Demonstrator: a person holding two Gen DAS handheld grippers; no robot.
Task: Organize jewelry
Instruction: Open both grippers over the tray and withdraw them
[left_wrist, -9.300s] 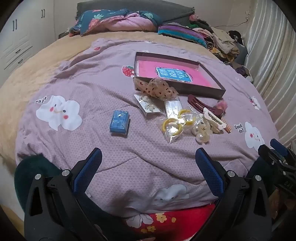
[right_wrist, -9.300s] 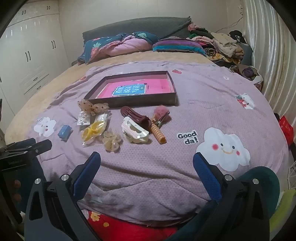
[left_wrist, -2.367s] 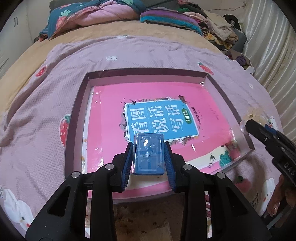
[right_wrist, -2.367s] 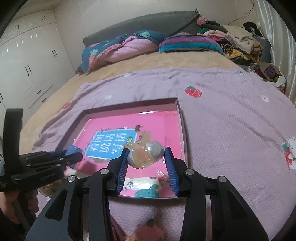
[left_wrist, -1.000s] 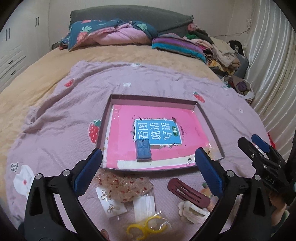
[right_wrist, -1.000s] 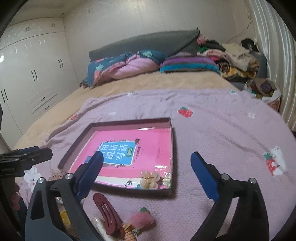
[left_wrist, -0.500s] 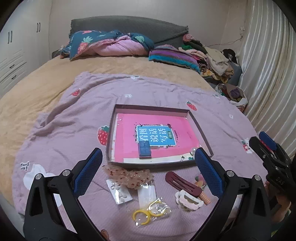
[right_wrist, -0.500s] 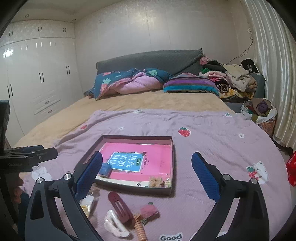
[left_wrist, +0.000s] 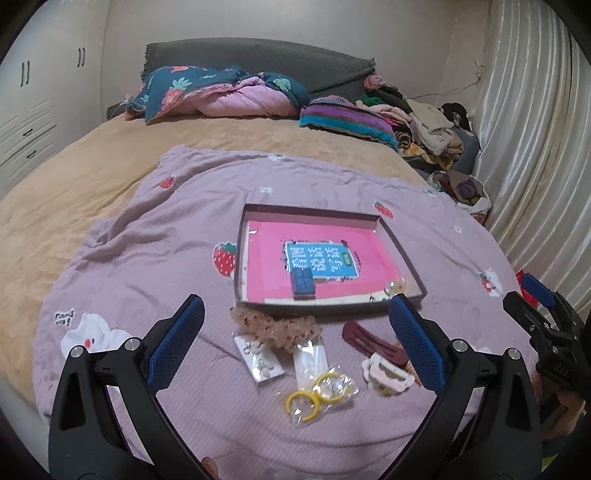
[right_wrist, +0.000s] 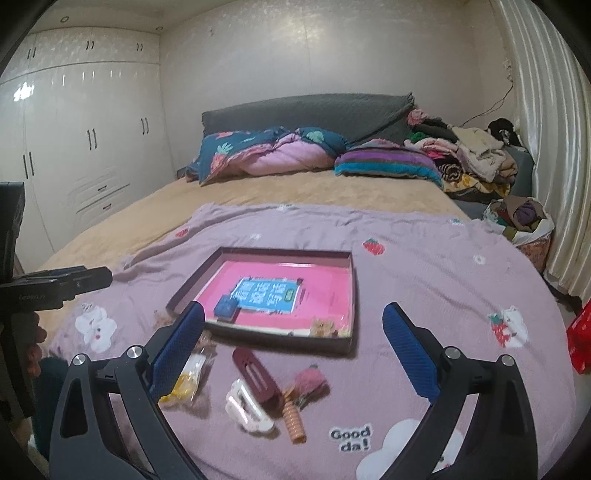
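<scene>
A shallow dark tray (left_wrist: 400, 254) (right_wrist: 352, 295) with a pink book inside lies on the purple blanket. A blue box (left_wrist: 303, 281) (right_wrist: 225, 306) and a pearly amber hair clip (left_wrist: 393, 285) (right_wrist: 325, 326) lie in it. In front of the tray lie a spotted scrunchie (left_wrist: 280, 326), an earring card (left_wrist: 260, 360), a clear bag (left_wrist: 310, 360), yellow rings in a bag (left_wrist: 317, 393), a maroon clip (left_wrist: 369, 341) (right_wrist: 255, 373), a white claw clip (left_wrist: 386, 374) (right_wrist: 245, 406), an orange coil (right_wrist: 293, 421) and a pink hair tie (right_wrist: 310, 380). My left gripper (left_wrist: 295, 343) and right gripper (right_wrist: 295, 350) are open, empty, held above these items.
Pillows and a folded quilt (left_wrist: 229, 92) lie at the headboard. A clothes pile (left_wrist: 424, 122) sits at the back right beside curtains (left_wrist: 535, 147). White wardrobes (right_wrist: 74, 147) stand at the left. A red object (right_wrist: 580, 338) is at the bed's right edge.
Both grippers have pulled back and up from the tray; the view is wider. The blue box and amber clip stay in the tray.
</scene>
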